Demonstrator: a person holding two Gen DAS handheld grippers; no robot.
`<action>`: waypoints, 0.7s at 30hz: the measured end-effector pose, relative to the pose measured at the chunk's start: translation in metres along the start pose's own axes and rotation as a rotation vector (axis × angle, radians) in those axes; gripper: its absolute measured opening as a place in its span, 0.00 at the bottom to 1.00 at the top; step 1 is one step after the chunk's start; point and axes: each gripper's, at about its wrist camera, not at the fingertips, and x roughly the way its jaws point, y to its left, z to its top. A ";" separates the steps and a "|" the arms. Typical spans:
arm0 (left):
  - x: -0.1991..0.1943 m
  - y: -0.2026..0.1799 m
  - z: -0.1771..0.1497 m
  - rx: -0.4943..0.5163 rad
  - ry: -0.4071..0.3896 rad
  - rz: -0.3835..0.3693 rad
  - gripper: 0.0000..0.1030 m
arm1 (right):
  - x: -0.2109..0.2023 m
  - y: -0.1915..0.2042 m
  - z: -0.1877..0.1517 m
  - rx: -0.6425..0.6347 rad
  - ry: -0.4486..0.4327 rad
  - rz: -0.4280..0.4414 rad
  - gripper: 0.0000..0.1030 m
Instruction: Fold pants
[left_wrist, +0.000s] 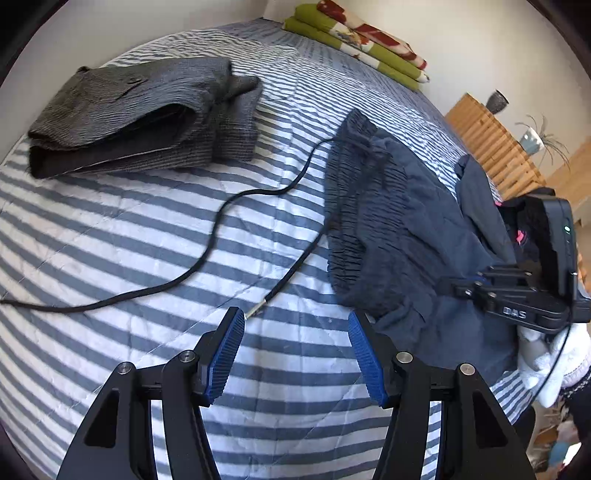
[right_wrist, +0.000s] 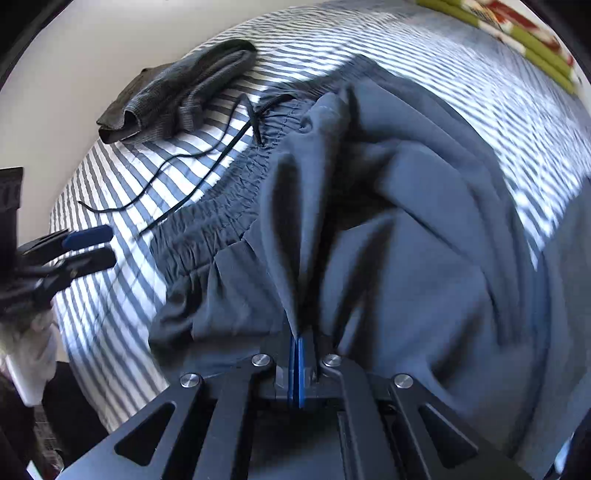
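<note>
Dark blue pants (right_wrist: 406, 229) lie crumpled on the striped bed, elastic waistband (left_wrist: 354, 206) towards the left. Their long black drawstring (left_wrist: 221, 206) trails across the cover. My right gripper (right_wrist: 297, 343) is shut on a raised fold of the blue fabric, which rises out from between its blue pads. From the left wrist view it shows at the right edge, as the right gripper (left_wrist: 456, 286) against the pants. My left gripper (left_wrist: 295, 319) hangs open over bare bedcover just left of the waistband, nothing between its fingers; the drawstring's metal tip (left_wrist: 255, 313) lies by its left fingertip.
A folded grey garment (left_wrist: 140, 110) lies at the far left of the striped bedcover (left_wrist: 110, 240). A folded green and red blanket (left_wrist: 354, 33) sits at the head of the bed. Wooden furniture (left_wrist: 487, 140) with a vase (left_wrist: 496, 100) stands to the right. A white-gloved hand (left_wrist: 543, 354) holds the right gripper.
</note>
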 end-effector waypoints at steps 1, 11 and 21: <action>0.004 -0.004 0.001 0.012 0.005 -0.013 0.60 | -0.006 -0.007 -0.006 0.011 0.002 -0.009 0.01; 0.042 -0.052 0.016 0.085 0.028 -0.062 0.61 | -0.038 -0.040 -0.011 0.042 -0.004 0.075 0.04; 0.083 -0.053 0.039 0.043 0.064 -0.106 0.01 | -0.040 -0.074 0.118 -0.006 -0.185 -0.090 0.53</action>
